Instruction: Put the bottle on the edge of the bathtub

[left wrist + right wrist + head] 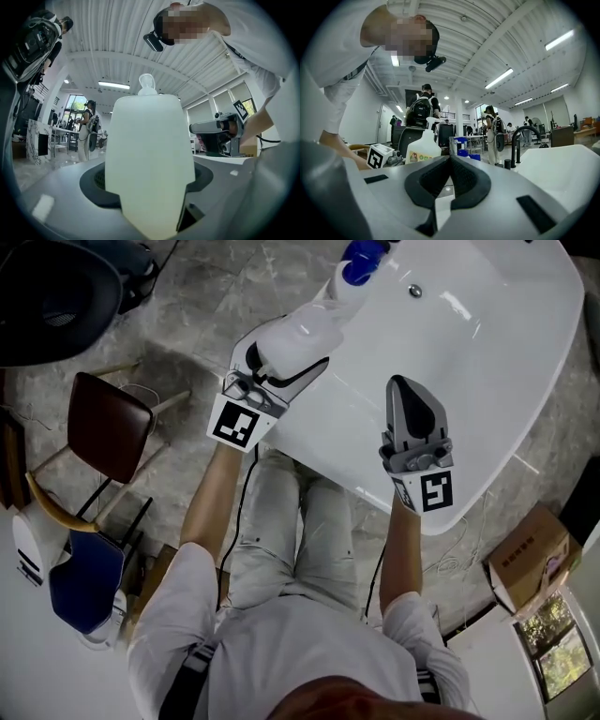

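A white plastic bottle [330, 307] with a blue cap [361, 263] is held over the left rim of the white bathtub [511, 381]. My left gripper [305, 338] is shut on its body. In the left gripper view the bottle [147, 140] fills the space between the jaws of the left gripper [150, 180], nozzle up. Whether its base touches the rim cannot be told. My right gripper [401, 382] hangs over the tub's near side, shut and holding nothing. In the right gripper view the right gripper's [450, 159] pads meet, and the bottle [423, 147] shows at the left.
A wooden chair [108, 427] stands on the marble floor to the left. A cardboard box [530, 559] lies at the right, by the tub. A black faucet [519, 143] rises at the tub's far end. Several people stand in the background.
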Demonstrator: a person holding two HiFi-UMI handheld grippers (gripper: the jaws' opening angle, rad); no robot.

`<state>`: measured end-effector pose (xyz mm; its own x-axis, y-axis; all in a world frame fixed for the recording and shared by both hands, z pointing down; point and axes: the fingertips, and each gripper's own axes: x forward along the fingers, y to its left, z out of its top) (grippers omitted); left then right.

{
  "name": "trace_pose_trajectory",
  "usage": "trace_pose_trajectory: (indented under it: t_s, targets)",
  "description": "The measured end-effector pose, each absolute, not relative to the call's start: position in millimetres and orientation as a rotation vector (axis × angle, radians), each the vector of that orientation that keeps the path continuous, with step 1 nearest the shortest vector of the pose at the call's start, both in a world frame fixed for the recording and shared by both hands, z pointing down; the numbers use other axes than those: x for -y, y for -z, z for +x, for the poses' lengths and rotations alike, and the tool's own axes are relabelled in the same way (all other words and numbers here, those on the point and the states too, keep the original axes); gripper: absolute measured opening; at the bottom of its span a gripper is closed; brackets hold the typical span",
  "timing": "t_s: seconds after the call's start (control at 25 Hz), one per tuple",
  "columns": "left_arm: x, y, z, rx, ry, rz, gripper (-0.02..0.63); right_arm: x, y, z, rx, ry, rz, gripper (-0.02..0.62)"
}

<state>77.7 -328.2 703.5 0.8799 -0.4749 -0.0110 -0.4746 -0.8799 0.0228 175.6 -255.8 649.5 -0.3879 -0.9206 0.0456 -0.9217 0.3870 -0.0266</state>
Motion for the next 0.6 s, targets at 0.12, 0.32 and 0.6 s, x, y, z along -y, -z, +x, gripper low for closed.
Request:
trace_pose_trajectory:
  t_s: [0.12,0.32,0.6]
  targets:
    - [331.7,-714.6,76.8,0.758,0.05,3.019,0.345,257.3,-661.2,179.2,2.584,-0.097,1.749,0.0]
    - [336.0,-719.6,72.7,0.765,0.076,3.038,0.347,260.6,-666.2,180.9,2.571,-0.135,1.785,0.0]
    - [332.6,-721.2,71.8,0.822,0.074,3.042,0.351,265.4,-667.8,185.9,2.555,-0.192,1.812,0.0]
